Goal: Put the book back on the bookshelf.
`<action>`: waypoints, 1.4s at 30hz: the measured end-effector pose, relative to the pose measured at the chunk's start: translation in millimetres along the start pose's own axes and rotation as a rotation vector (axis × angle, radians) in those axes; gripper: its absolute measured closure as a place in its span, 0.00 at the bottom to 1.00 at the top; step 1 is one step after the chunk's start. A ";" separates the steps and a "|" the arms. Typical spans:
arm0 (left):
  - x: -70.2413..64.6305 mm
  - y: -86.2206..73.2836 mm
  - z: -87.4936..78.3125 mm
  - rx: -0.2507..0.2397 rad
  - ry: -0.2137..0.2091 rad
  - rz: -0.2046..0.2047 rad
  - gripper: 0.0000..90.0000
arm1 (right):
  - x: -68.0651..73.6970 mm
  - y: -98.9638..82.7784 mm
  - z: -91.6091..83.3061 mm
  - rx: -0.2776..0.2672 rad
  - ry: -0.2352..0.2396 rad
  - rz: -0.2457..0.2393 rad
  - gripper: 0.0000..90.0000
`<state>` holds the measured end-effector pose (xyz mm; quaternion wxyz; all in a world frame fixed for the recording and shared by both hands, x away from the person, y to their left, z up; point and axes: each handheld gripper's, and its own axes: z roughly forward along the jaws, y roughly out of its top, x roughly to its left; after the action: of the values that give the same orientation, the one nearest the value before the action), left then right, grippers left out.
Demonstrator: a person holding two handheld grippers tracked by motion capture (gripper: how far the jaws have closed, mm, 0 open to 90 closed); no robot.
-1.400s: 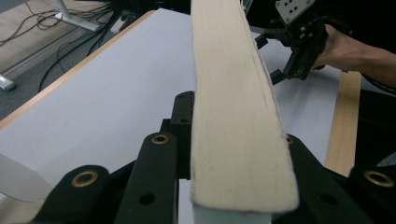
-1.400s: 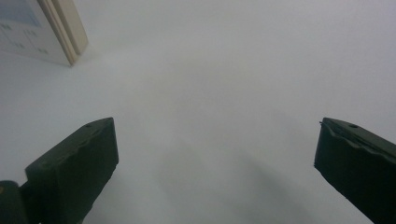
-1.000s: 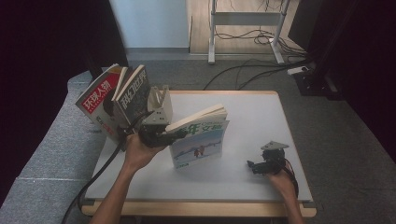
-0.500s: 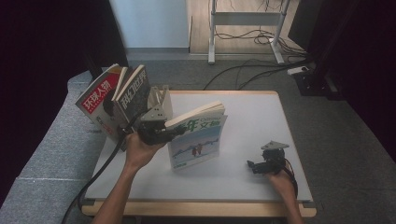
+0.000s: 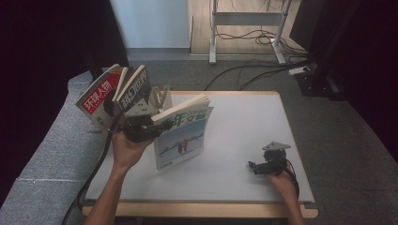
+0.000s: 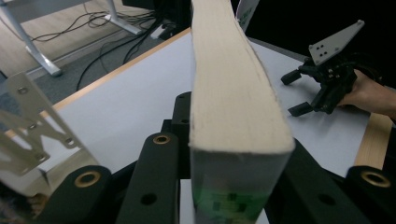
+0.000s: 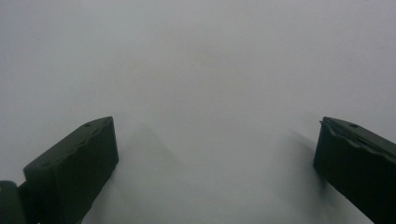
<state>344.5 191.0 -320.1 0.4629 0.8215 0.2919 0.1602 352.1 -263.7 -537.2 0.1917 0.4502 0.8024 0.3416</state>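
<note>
White tabletop (image 5: 234, 140) with a wooden edge, grey carpet around it, and cables and a desk frame on the floor further back.

Nearest the camera, the right gripper (image 5: 256, 166) sits low on the table by the near right corner, in the person's right hand (image 5: 280, 180). Its own view has both jaws well apart with nothing but blank white surface between them, so it's wide open and empty. It hasn't budged compared with a second ago.

Moving up, the left gripper (image 5: 151, 125) is clamped on the green-and-white book (image 5: 182, 136), jaws pressed on either side of the thick page block (image 6: 233, 93) near the spine. So it has a firm hold on the book. Compared with the earlier frames, the book has come up and drifted a bit left toward the stand, and it's tilted, with its lower corner over the table.

Behind that, at the far left edge, two more books lean in a metal bookend (image 5: 159, 98): a red-covered one (image 5: 96, 98) and a dark-covered one (image 5: 136, 89), same as before.
</note>
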 end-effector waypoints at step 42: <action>57.4 -19.4 -77.1 -0.011 0.274 -0.203 0.83 | 0.1 -0.1 0.1 -0.001 -0.001 0.000 0.00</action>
<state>341.6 286.2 -296.9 0.4370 0.7556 0.4331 0.2248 352.1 -263.7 -537.3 0.1923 0.4501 0.8023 0.3417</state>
